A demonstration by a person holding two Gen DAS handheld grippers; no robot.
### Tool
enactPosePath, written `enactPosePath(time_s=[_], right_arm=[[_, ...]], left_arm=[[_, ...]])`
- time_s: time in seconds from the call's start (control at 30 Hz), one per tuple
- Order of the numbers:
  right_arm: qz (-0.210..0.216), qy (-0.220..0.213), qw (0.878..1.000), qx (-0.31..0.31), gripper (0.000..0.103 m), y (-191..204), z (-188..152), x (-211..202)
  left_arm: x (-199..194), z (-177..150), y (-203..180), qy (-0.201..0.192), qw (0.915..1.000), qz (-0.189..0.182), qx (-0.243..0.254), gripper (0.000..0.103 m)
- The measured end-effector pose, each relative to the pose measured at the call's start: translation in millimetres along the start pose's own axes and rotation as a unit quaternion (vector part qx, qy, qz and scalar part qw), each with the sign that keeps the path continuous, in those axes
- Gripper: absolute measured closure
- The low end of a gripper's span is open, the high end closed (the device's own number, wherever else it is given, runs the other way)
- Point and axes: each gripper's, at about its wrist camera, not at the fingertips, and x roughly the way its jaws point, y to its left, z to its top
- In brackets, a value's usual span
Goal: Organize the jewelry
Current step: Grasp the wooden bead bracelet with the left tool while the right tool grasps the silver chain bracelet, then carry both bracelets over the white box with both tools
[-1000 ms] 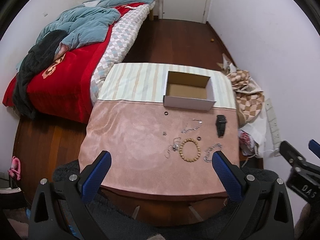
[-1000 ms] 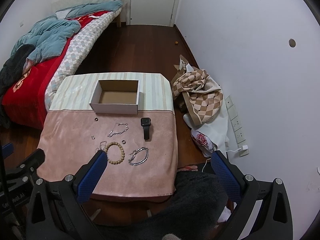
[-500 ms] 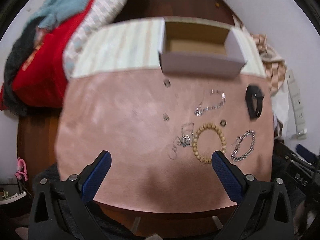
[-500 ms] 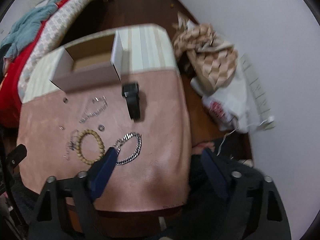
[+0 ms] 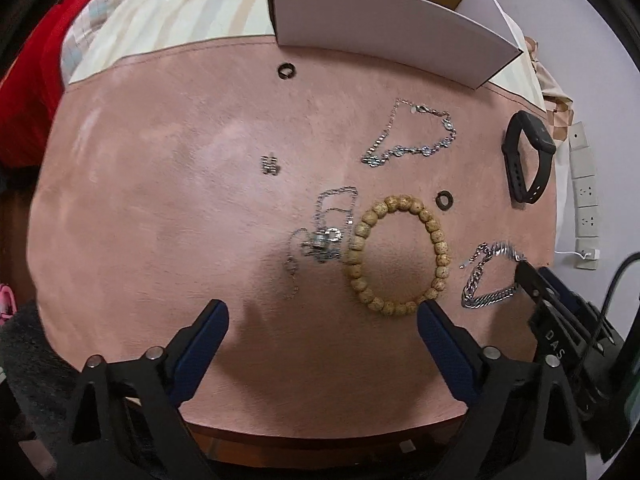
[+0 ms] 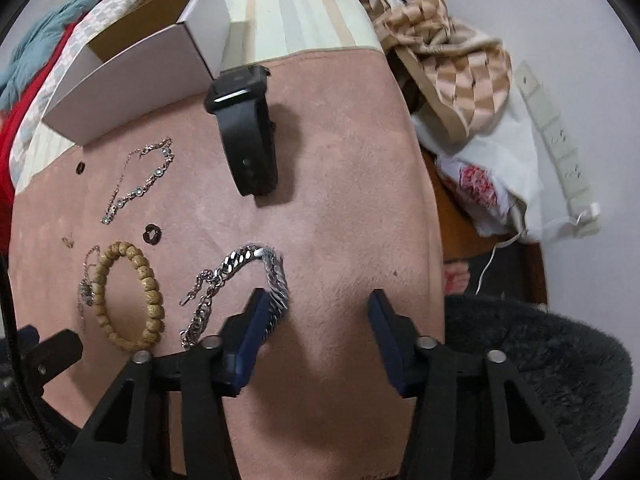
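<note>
Two claws spread wide, left claw [image 5: 322,318], right claw [image 6: 316,308], round wooden bead bracelet [image 5: 398,254], silver curb-chain bracelet [image 6: 240,280], pink suede cloth [image 5: 160,200]

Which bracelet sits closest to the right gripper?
The chunky silver curb-chain bracelet; the right gripper has one finger at its links. The wooden bead bracelet lies farther left.

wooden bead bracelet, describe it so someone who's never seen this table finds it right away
On the pink suede-like table cover, look in front of the white cardboard box, toward the near edge. The wooden bead bracelet lies flat between a tangled silver necklace and a heavy silver chain bracelet; it alone is tan round beads.
</note>
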Motion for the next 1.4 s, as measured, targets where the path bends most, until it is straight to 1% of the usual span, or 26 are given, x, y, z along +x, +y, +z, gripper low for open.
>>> enactPosePath(time_s=[0.03,0.07,0.1,0.13,0.17,0.2,0.23,0.27,0.3,0.37,0.4,0.43,0.47,0.6,0.73,0.83,0.97,1.03,1.2,1.4], right_arm=[[0.004,0.000,1.000,-0.003,0.087,1.5,0.3,-0.5],[0.003,0.005,1.000,-0.005,0.095,1.4,1.0,-0.6],[0.007,0.012,1.000,-0.004,0.094,-1.2,1.1,-0.3],[0.012,0.016,1.000,-0.002,0.094,-5.9,2.7,-0.2],[0.016,0.020,1.000,0.001,0.094,-8.8,3.0,-0.5],[0.021,0.024,0.999,0.005,0.094,-12.5,2.3,-0.8],[0.028,0.025,0.999,0.008,0.094,-15.9,1.7,-1.2],[0.034,0.026,0.999,0.011,0.094,-18.6,0.7,-1.7],[0.038,0.027,0.999,0.012,0.094,-20.8,-0.4,-2.1],[0.041,0.028,0.999,0.014,0.094,-22.3,-2.7,-2.5],[0.043,0.027,0.999,0.015,0.094,-21.9,-3.8,-3.6],[0.046,0.026,0.998,0.016,0.094,-21.3,-5.2,-5.3],[0.049,0.024,0.998,0.019,0.094,-20.9,-5.9,-7.3],[0.075,0.011,0.997,0.027,0.094,-21.2,-6.0,-17.1],[0.102,-0.006,0.994,0.037,0.095,-24.3,-3.7,-30.9],[0.115,-0.016,0.992,0.045,0.095,-27.0,-2.8,-41.5],[0.133,-0.025,0.989,0.061,0.095,-37.0,0.7,-51.4],[0.138,-0.028,0.988,0.057,0.095,-36.5,2.1,-57.9],[0.151,-0.041,0.987,0.042,0.095,-27.4,6.6,-77.9],[0.185,-0.062,0.981,0.012,0.095,-7.9,23.6,-111.2]], left_arm=[[2.8,-0.1,-0.4,0.003,1.0000,-0.005,-0.003,0.015],[5.2,-0.2,-1.4,0.008,0.9999,-0.008,-0.006,0.016],[7.9,-0.4,-2.4,0.012,0.9998,-0.017,-0.009,0.016],[8.8,-1.1,-3.8,0.012,0.9996,-0.021,-0.011,0.019],[10.3,-0.5,-4.3,0.012,0.9996,-0.021,-0.012,0.029],[14.4,-0.7,-5.7,0.016,0.9996,-0.022,-0.012,0.035],[19.4,-1.3,-6.6,0.022,0.9993,-0.026,-0.013,0.047],[18.8,-1.5,-8.1,0.012,0.9996,-0.022,-0.011,0.047],[18.9,-0.6,-10.9,0.003,0.9998,-0.022,-0.005,0.051],[21.6,1.0,-19.6,-0.005,0.9999,-0.011,0.005,0.071],[18.7,2.8,-19.9,-0.007,0.9999,-0.013,0.008,0.078],[19.1,2.8,-19.7,-0.008,0.9998,-0.017,0.011,0.092],[20.1,5.5,-22.1,-0.007,0.9998,-0.018,0.010,0.097],[8.7,3.1,-18.6,-0.032,0.9992,-0.021,0.015,0.097],[-11.2,-1.0,-15.2,-0.057,0.9978,-0.030,0.018,0.097],[-24.9,2.6,-11.6,-0.075,0.9964,-0.035,0.022,0.097],[-42.1,-0.5,-7.0,-0.096,0.9940,-0.044,0.029,0.097],[-52.5,-2.3,-3.9,-0.106,0.9925,-0.048,0.035,0.097],[-67.7,3.8,-17.2,-0.125,0.9892,-0.064,0.042,0.097],[-106.0,22.7,-20.2,-0.155,0.9831,-0.086,0.045,0.097]])
